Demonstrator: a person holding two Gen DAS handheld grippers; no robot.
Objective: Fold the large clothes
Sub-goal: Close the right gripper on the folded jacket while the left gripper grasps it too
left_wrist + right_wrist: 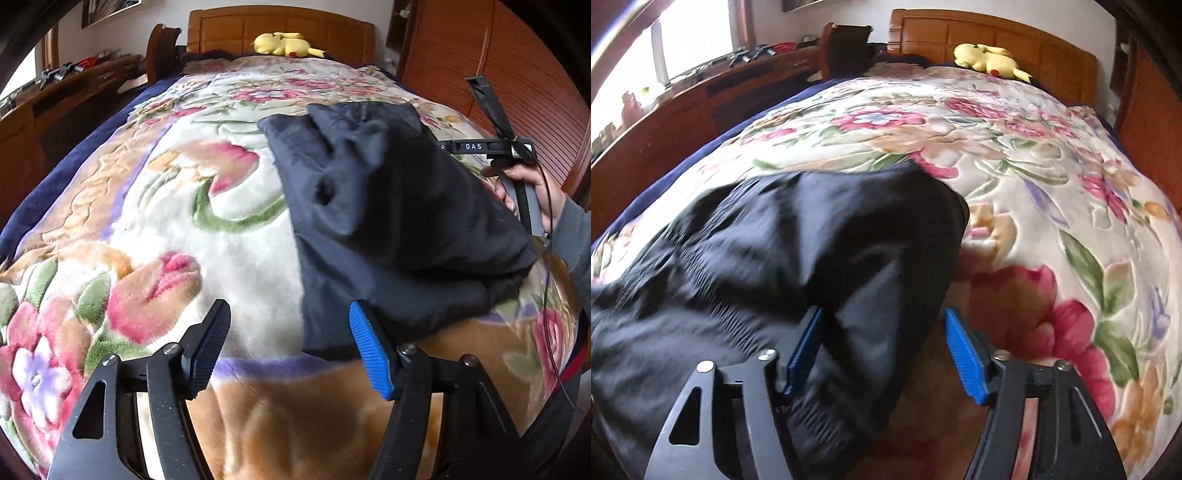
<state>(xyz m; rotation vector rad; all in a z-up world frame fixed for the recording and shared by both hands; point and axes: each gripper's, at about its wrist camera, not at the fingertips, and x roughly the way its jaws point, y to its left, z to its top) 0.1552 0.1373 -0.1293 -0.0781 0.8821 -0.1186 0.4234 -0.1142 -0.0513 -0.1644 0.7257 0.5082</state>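
Observation:
A black garment (388, 206) lies bunched and partly folded on the floral blanket (184, 236) of the bed. My left gripper (288, 325) is open and empty, just left of the garment's near edge, its blue right pad (369, 350) touching the cloth. In the right wrist view the garment (768, 258) fills the lower left. My right gripper (882, 339) is open, its jaws standing either side of the garment's near right fold, not closed on it. The right gripper's handle (517, 177) and hand show in the left wrist view, beyond the garment.
A yellow plush toy (284, 44) lies at the wooden headboard (280, 22). A wooden desk (74, 96) with clutter runs along the bed's left side. A wooden wardrobe (498, 74) stands to the right. The blanket (1034, 184) covers the rest of the bed.

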